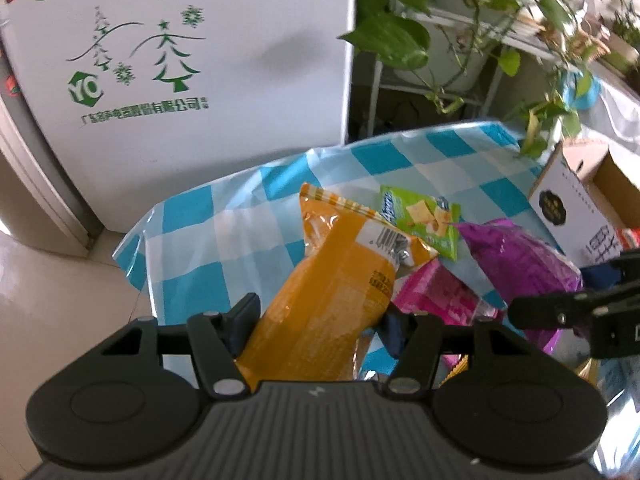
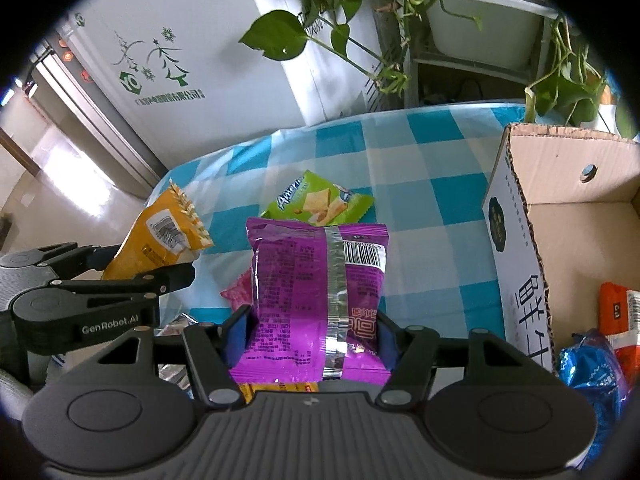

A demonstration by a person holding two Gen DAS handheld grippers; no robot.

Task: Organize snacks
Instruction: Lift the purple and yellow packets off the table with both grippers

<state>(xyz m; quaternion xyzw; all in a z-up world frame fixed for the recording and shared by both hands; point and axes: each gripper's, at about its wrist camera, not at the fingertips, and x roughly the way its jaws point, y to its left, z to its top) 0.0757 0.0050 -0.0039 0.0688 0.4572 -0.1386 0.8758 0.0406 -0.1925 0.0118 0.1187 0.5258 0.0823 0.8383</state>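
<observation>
Left wrist view: left gripper [image 1: 320,316] pinches an orange snack packet [image 1: 332,300], which sticks forward over the blue checked tablecloth [image 1: 248,216]. Right wrist view: right gripper [image 2: 312,332] clamps a purple snack packet [image 2: 316,296] upright, beside the cardboard box [image 2: 516,280] on its right.

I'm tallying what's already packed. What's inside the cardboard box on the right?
Inside the cardboard box, an orange packet and a blue packet lie at its near end. The rest shows bare cardboard; anything beyond the picture's edge can't be seen.
</observation>
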